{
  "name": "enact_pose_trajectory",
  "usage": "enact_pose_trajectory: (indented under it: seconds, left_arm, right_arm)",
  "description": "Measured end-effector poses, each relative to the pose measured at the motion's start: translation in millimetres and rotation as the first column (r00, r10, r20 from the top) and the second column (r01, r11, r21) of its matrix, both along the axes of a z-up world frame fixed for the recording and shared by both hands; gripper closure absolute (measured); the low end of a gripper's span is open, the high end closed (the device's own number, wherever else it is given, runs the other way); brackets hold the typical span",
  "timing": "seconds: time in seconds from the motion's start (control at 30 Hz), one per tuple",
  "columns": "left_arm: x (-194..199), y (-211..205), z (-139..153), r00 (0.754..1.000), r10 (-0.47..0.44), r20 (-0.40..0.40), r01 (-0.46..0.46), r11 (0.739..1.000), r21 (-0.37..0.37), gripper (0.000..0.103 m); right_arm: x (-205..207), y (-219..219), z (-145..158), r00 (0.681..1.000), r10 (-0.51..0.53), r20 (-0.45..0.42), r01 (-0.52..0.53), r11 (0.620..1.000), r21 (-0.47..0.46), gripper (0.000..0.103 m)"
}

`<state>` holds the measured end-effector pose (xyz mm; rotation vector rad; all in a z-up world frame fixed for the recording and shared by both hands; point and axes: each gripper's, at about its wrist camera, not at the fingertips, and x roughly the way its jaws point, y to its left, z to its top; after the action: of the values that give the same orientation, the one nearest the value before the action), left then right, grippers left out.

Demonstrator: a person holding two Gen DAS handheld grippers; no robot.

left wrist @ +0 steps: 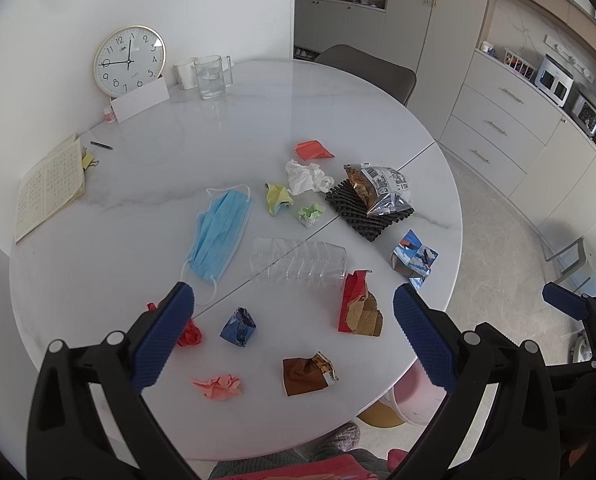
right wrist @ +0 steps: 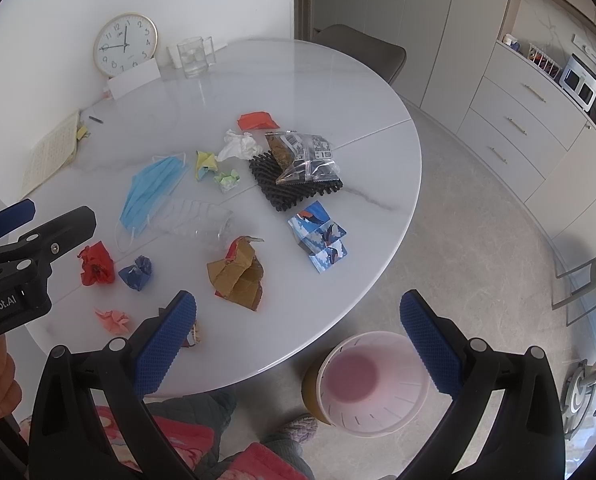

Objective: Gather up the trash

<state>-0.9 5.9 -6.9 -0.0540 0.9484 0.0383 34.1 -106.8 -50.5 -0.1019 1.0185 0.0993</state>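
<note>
Left wrist view: left hand-held gripper (left wrist: 293, 300) spread above littered desk (left wrist: 257, 112); right hand-held gripper (right wrist: 298, 304) spread over pink bin (right wrist: 372, 384).

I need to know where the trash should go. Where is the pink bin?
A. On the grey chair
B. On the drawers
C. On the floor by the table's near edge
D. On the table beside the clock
C: the pink bin stands open on the floor just past the table edge.
</note>
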Motion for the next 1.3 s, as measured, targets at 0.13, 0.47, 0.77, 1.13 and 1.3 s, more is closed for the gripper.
enact_pose_trajectory:
  seconds: [0.13,0.47,0.77,1.13,1.3]
  left_arm:
    - [-2,1,-1,1.000,0.000,-0.001,0.000,1.000,0.002,0.008]
    - [-1,-1,-3,1.000,0.000,-0.003,0.000,1.000,0.005,0.008]
    - [-2,-1,-3,1.000,-0.013,0.001,0.013,1.000,0.006,0.008]
    - [-7,76,-29,1.000,0.028,0.010,-0.028,0.999,0.021,0.008]
    - [-6,123,-65,0.996,0.047,-0.070,-0.048,0.999,-0.008,0.008]
  right_arm:
    - [1,-2,1,1.000,0.000,-0.001,0.000,1.000,0.000,0.002]
    - [0,-3,1,1.000,0.001,-0.006,-0.001,1.000,-0.001,0.002]
    - [0,-3,-1,1.000,0.003,-0.005,-0.003,1.000,0.008,0.002]
    - [2,12,-45,0.998,0.047,-0.052,-0.041,0.994,0.100,0.002]
    - [11,29,-74,0.988,0.076,-0.135,-0.065,0.995,0.081,0.002]
